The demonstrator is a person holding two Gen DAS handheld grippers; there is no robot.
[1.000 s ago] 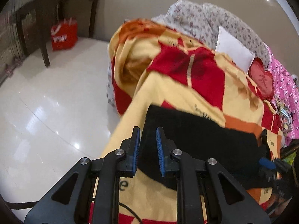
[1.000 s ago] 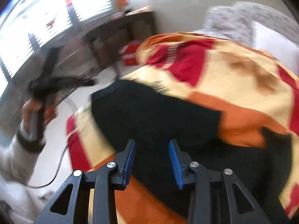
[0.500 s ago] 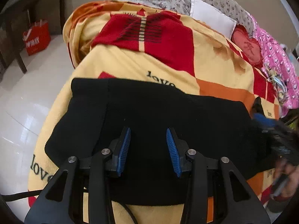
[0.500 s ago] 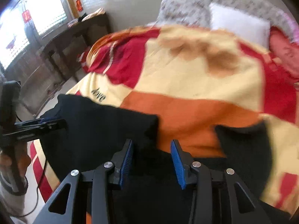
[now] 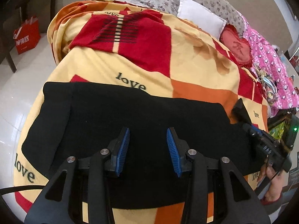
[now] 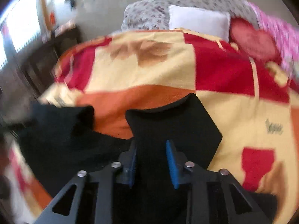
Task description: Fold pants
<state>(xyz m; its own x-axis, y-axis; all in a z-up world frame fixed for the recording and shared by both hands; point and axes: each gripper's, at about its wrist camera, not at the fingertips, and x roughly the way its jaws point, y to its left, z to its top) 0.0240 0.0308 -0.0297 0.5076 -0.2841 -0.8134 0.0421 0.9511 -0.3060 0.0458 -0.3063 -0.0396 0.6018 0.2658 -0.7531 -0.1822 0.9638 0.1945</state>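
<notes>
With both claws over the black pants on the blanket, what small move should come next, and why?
Probably let the right claw finish pinching the pants. Its jaws are closing with a raised black flap between them, while the left claw stands open over flat cloth. The pants lie spread across the blanket, so a held end seems needed before folding.

"love" in black lowercase shows on the yellow, red and orange patchwork fleece blanket (image 5: 186,63), once just above the dark cloth, again at the lower left edge, partly at right. The red heart-shaped cushion (image 5: 237,46) bears a dark Chinese character. The red paper shopping bag (image 5: 27,36) carries white Chinese print, unreadable.
</notes>
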